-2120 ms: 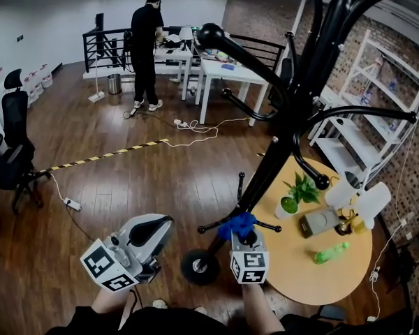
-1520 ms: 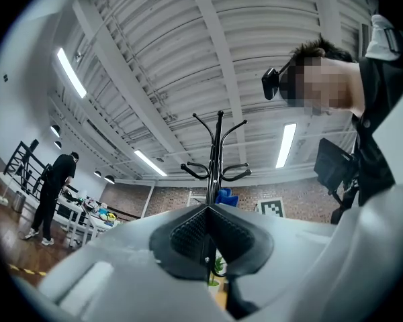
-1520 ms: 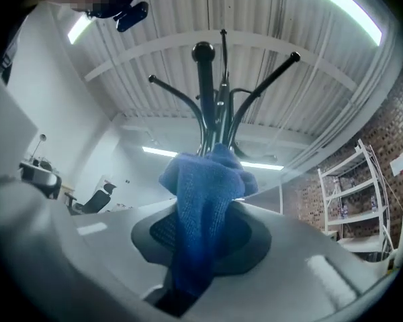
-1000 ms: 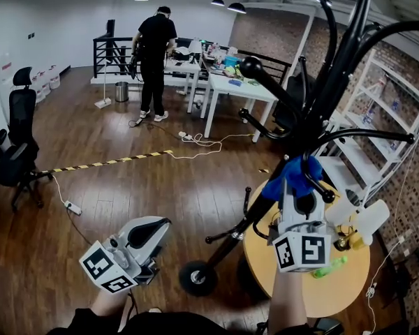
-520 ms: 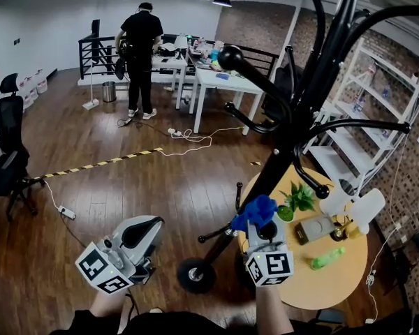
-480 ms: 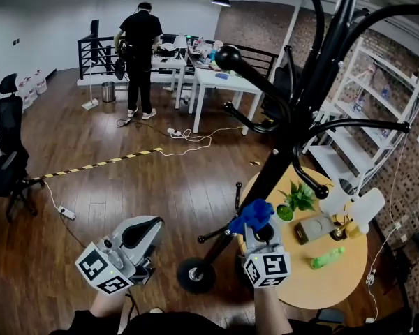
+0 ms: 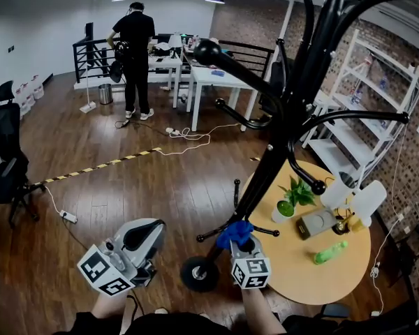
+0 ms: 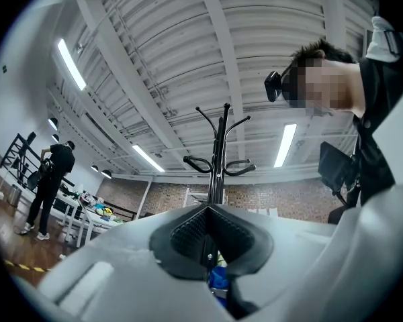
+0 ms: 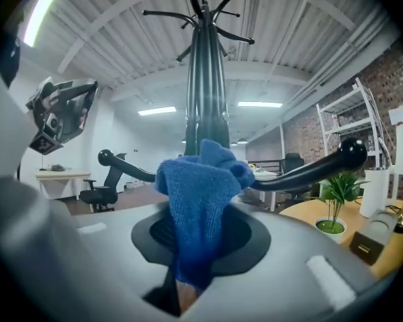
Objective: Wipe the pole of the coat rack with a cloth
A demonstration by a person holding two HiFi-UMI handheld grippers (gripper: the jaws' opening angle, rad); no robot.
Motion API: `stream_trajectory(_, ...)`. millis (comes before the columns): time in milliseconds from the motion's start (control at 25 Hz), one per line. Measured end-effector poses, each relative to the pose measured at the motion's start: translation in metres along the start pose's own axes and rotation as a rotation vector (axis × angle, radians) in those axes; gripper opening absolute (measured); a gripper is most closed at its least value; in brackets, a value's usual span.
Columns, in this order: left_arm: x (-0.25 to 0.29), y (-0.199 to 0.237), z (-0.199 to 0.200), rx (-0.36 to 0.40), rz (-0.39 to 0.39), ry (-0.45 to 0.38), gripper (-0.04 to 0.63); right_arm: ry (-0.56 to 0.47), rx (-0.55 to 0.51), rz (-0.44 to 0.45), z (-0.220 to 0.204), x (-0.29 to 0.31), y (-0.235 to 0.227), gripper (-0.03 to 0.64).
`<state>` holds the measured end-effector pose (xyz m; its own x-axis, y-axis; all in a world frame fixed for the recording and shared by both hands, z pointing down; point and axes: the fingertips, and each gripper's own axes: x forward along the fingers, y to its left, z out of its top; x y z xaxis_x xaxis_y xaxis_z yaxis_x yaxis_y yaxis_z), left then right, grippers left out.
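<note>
Jaws of right gripper clamp cloth at pole; contact hidden.

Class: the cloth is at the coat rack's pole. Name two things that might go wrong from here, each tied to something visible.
1. The blue cloth, clamped in the right gripper, sits by a short lower peg; it may snag there.
2. The left gripper hangs away from the pole, so pushing might tip the rack on its small base toward the round table.
</note>
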<state>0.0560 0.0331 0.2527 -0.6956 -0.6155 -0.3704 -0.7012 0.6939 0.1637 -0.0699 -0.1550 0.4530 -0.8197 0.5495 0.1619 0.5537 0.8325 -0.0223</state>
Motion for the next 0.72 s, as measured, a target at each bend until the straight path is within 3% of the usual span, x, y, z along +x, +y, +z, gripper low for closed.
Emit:
stream_trajectory(200,0.001,-0.002,-0.002,0.0,-0.004,0.004,0.003,-0.002,0.039,0.005,0.001,0.0,0.0,0.086)
stream_trajectory(400,0.005,-0.003,-0.002,-0.001,-0.006,0.003,0.003,0.046,-0.027,-0.008,0.006,0.0,0.004,0.086)
stream_trajectory(560,0.011,-0.006,-0.003,0.001,-0.01,0.006,0.003,0.021,-0.079,0.001,0.031,-0.002,0.011,0.085)
stream_trajectory(720,0.009,-0.005,-0.003,0.005,-0.008,0.005,0.003,-0.045,-0.06,-0.016,0.071,-0.011,0.007,0.081)
